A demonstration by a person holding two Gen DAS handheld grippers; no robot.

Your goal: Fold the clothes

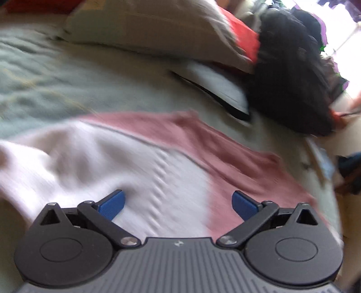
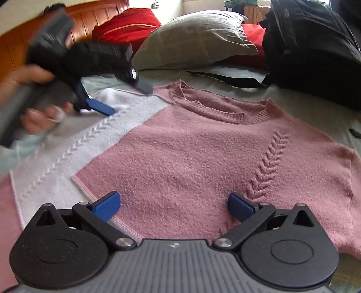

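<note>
1. On the bed (image 2: pixel 315 112), spread flat, a pink and white knitted sweater (image 2: pixel 180 153), round collar toward the pillows, cable pattern running down the pink front
2. Over the left part of the sweater, folded inward, a white panel with its own braided ridge
3. Low in the right wrist view, the right claw (image 2: pixel 173 206), blue pads spread wide, nothing between them, hovering above the pink knit near the fold edge
4. At upper left of that same view, the left claw (image 2: pixel 126 99) in a person's hand (image 2: pixel 38 110), above the white panel, one blue pad clearly showing
5. From the left wrist view, blurred, both blue pads far apart over the white and pink knit, gripping nothing
6. Beyond the collar, a grey pillow (image 2: pixel 194 38), a red cushion (image 2: pixel 126 24) against the wooden headboard (image 2: pixel 90 15), and a black backpack (image 2: pixel 311 51) at the right, one strap lying across the bed
</note>
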